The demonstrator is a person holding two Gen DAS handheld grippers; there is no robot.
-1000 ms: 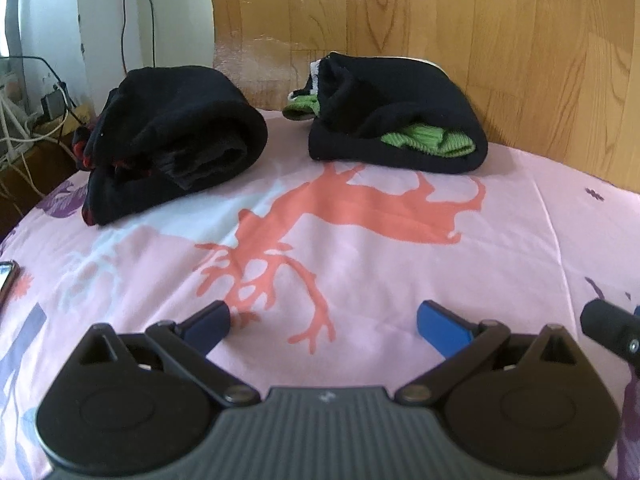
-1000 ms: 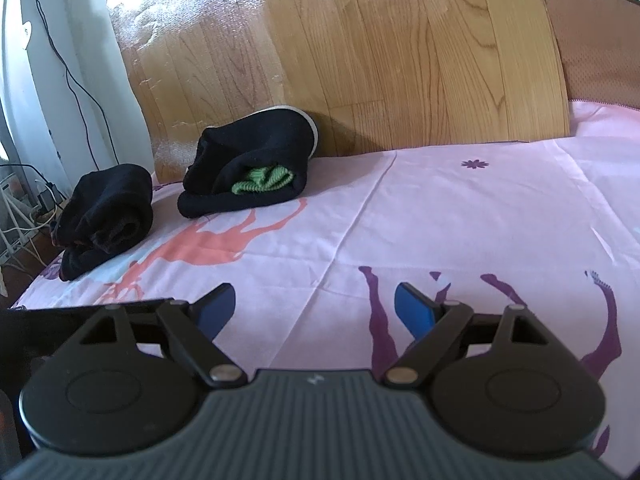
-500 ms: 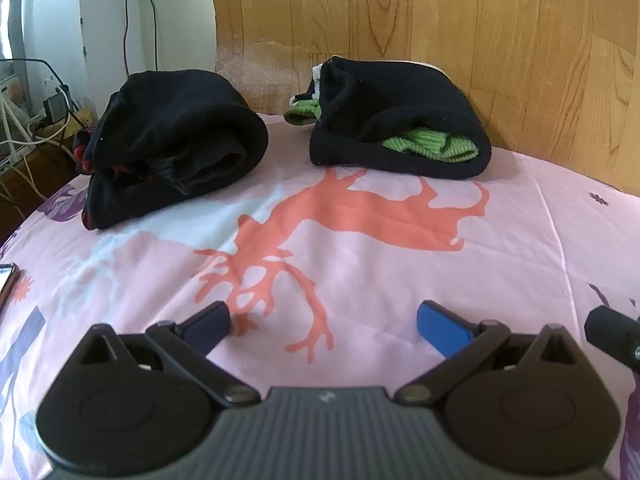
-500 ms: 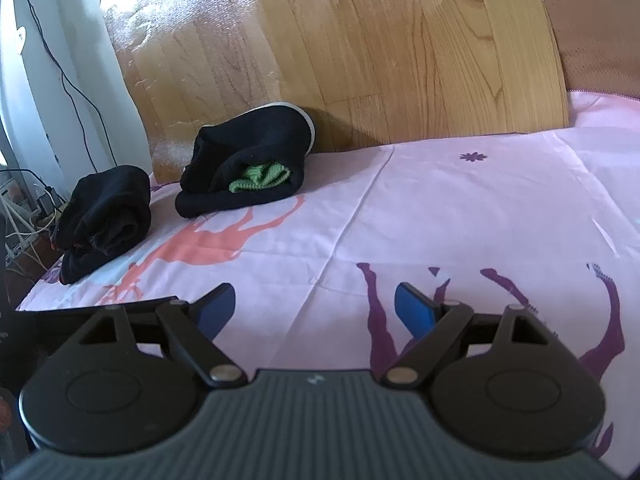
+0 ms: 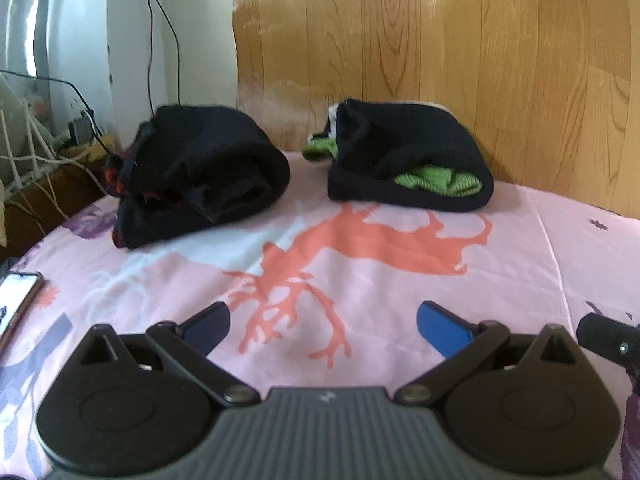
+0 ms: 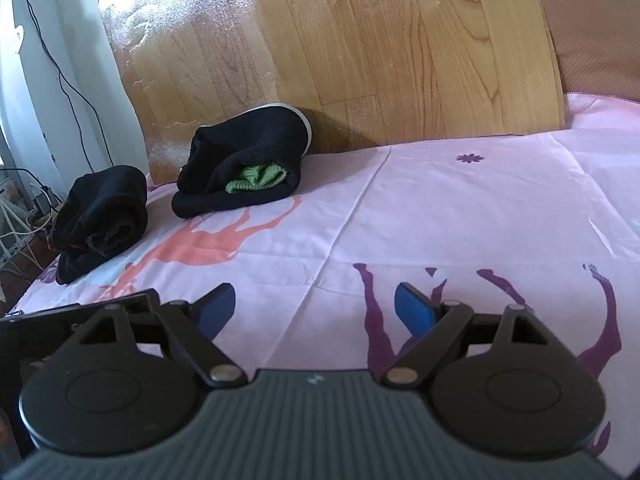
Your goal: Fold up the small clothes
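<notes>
Meanwhile, the left gripper (image 5: 323, 320) is tilting up a little, both it and the right gripper (image 6: 314, 306) hanging spread and empty over the pink sheet (image 6: 460, 208), with the black bundle (image 5: 200, 176) and the green-lined bundle (image 5: 408, 160) lying folded by the wooden headboard (image 5: 440, 60), suggesting folding is finishing

A pink bed sheet (image 5: 400, 280) is lying flat, showing a coral deer print (image 5: 360, 240) and purple animal prints (image 6: 492, 312). A wood-grain panel (image 5: 440, 60) is standing upright behind the bed. A phone (image 5: 16, 300) is lying at the sheet's left edge. Black cables (image 5: 160, 20) are hanging down the white wall, and white cords (image 5: 36, 152) are bunching beside the bed. A brown cushion (image 6: 592, 32) is resting at the far right.
</notes>
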